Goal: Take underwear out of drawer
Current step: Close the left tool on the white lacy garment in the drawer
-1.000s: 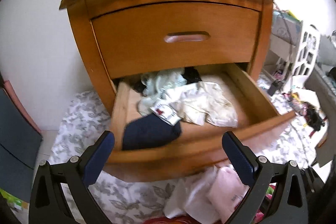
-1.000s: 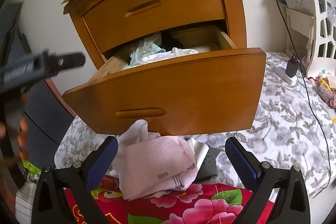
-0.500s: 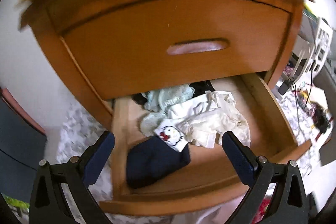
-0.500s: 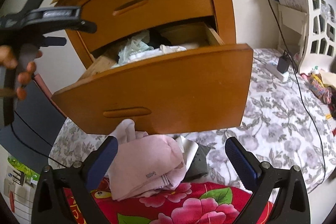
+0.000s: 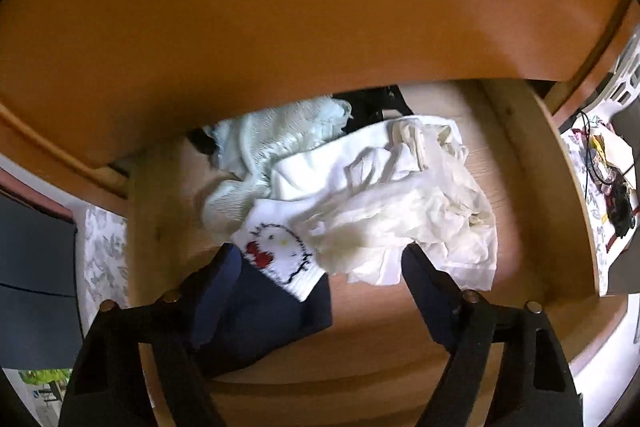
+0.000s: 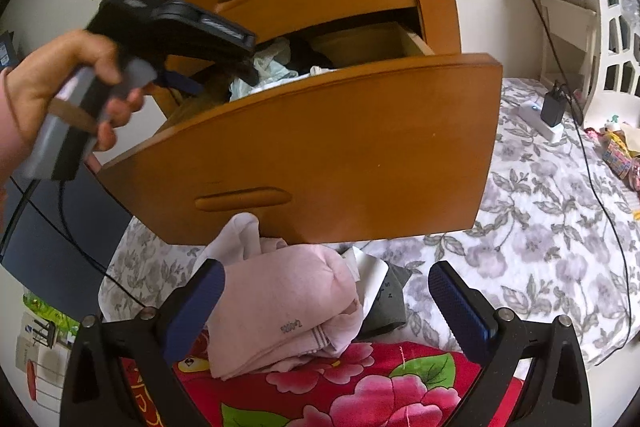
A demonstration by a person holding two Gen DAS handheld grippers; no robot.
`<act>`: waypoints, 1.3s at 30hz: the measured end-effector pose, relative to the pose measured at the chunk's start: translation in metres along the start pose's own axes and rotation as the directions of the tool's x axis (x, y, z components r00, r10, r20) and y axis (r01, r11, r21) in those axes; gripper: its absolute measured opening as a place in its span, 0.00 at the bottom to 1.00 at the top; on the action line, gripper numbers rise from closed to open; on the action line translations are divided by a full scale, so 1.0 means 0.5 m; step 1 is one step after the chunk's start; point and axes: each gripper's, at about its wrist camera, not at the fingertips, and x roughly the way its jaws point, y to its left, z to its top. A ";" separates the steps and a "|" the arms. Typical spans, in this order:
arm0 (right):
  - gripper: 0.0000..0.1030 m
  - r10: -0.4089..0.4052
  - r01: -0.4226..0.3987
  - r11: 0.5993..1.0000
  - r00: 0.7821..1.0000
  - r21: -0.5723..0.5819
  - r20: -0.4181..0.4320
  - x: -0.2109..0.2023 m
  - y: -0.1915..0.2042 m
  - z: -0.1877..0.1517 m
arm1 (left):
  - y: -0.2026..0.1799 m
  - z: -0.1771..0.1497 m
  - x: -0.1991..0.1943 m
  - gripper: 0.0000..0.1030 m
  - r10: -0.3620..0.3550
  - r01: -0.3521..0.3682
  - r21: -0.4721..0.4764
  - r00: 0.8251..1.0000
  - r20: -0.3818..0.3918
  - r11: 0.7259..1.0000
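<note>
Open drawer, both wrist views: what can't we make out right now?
- Back of the open drawer, left wrist view: hidden under the closed upper drawer front; the black garment runs beneath it.
- Navy garment, left wrist view: partly covered by the left tongs; whether the pads touch cloth is unclear.
- Drawer contents, right wrist view: hidden behind its front panel and the hand.
</note>
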 end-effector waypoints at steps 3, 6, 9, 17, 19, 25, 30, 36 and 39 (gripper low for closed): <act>1.00 0.001 -0.001 1.000 1.000 0.008 -0.005 0.005 -0.005 0.000 | -0.007 0.010 0.027 0.73 -0.019 0.019 -0.007 0.999 -0.034 1.000; 1.00 0.001 0.000 1.000 1.000 0.016 -0.010 0.010 -0.011 0.000 | -0.012 0.019 0.052 0.64 -0.037 0.036 -0.023 0.997 -0.065 0.999; 1.00 0.002 -0.002 1.000 1.000 0.024 -0.017 0.014 -0.018 0.001 | -0.015 0.027 0.074 0.50 -0.066 0.063 -0.038 0.993 -0.101 0.997; 1.00 0.001 -0.001 1.000 1.000 0.027 -0.019 0.015 -0.022 0.000 | -0.011 0.038 0.097 0.17 -0.111 0.104 -0.059 0.985 -0.134 0.993; 1.00 -0.003 0.004 1.000 1.000 0.029 -0.021 0.015 -0.022 0.001 | 0.000 0.035 0.104 0.08 -0.122 0.114 -0.068 0.984 -0.128 0.991; 1.00 -0.016 0.017 0.999 1.000 0.030 -0.015 0.007 -0.023 0.004 | 0.008 0.011 0.085 0.06 -0.144 0.140 -0.053 0.986 -0.079 0.989; 1.00 -0.020 0.021 0.999 1.000 0.025 -0.014 0.000 -0.019 0.005 | 0.016 -0.009 0.049 0.05 -0.178 0.177 -0.057 0.984 -0.012 0.983; 1.00 -0.035 0.034 0.999 0.999 0.025 0.002 -0.016 -0.017 0.006 | 0.029 -0.024 -0.006 0.05 -0.200 0.203 -0.039 0.977 0.075 0.978; 1.00 -0.042 0.042 0.999 0.999 0.022 0.005 -0.023 -0.013 0.004 | 0.053 -0.026 -0.045 0.05 -0.208 0.214 -0.035 0.971 0.118 0.976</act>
